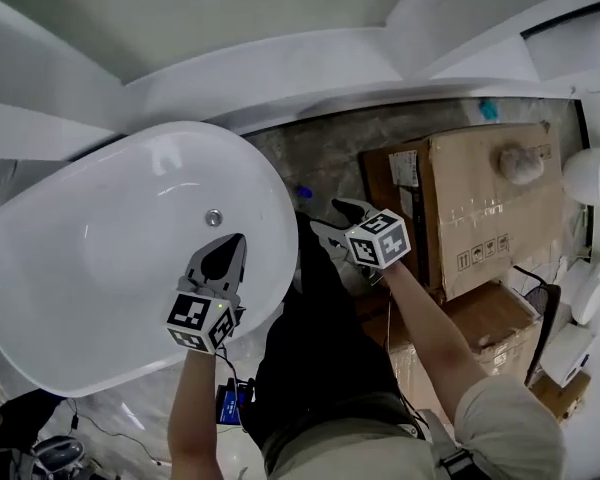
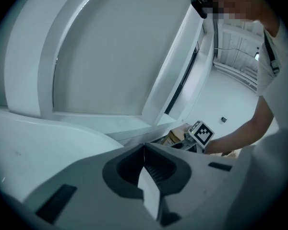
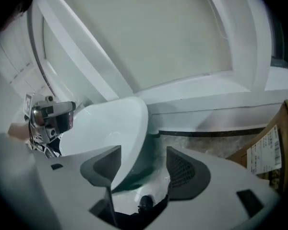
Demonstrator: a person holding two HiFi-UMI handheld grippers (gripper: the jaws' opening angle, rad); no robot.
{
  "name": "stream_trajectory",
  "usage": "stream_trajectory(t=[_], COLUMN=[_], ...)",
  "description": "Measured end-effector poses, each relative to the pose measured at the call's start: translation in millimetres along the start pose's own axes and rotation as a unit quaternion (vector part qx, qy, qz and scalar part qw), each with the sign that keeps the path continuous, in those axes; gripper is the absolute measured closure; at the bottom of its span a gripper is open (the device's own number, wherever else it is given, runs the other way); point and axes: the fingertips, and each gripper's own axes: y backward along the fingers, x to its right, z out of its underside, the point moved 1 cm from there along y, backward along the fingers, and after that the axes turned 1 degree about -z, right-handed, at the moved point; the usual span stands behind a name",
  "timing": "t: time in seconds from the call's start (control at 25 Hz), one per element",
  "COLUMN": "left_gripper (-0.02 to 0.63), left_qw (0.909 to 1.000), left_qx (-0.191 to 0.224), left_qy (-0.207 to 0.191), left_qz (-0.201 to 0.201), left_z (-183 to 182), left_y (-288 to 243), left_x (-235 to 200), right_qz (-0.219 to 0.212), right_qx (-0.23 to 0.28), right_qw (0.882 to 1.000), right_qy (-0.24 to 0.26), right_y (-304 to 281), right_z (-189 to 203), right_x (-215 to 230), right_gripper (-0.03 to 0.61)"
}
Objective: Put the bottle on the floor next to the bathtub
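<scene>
The white bathtub (image 1: 100,268) fills the left of the head view and shows in the right gripper view (image 3: 115,119). My left gripper (image 1: 232,243) hovers over the tub's near rim with its jaws shut and empty (image 2: 144,150). My right gripper (image 1: 332,218) stands open over the grey floor strip (image 1: 320,153) between tub and boxes, nothing between its fingers (image 3: 144,162). A small blue object (image 1: 302,190) lies on that floor by the tub's rim. A small dark round thing (image 3: 145,202) sits low between the right jaws; whether either is the bottle I cannot tell.
Two cardboard boxes (image 1: 470,203) (image 1: 475,328) crowd the floor right of the strip. A white ledge (image 1: 310,78) runs behind the tub. White fixtures (image 1: 592,178) stand at the far right. The person's dark trousers (image 1: 315,348) are below the grippers.
</scene>
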Motion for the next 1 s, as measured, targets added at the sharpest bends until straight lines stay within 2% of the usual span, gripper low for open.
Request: stream_trajectory(t=[0.4,0.56,0.68,0.8,1.0], left_gripper=[0.555,0.555,0.557,0.557,0.557], left_qw=[0.9984,0.9952,0.9914,0.9887,0.9857], left_qx=[0.055,0.089,0.111,0.134,0.160], left_qy=[0.011,0.041,0.068,0.066,0.049], left_qz=[0.012,-0.006,-0.009,-0.016,-0.020], left_z=[-77,-83,-92,-106,-117], left_y=[89,131,159,187,224], left_x=[51,53,54,60,74], right_qz=[0.009,0.004,0.004,0.013,0.000], right_qx=[0.082,0.080,0.093,0.104,0.114], right_qw=[0.997,0.996,0.995,0.993,0.990], right_qy=[-0.010,0.033,0.044,0.051,0.078], right_y=[100,118,135,148,166], right_z=[-81,-88,-92,-90,-91], right_x=[-104,-159,-190,-211,-243], right_gripper=[0.304,0.304,0.304,0.305,0.307])
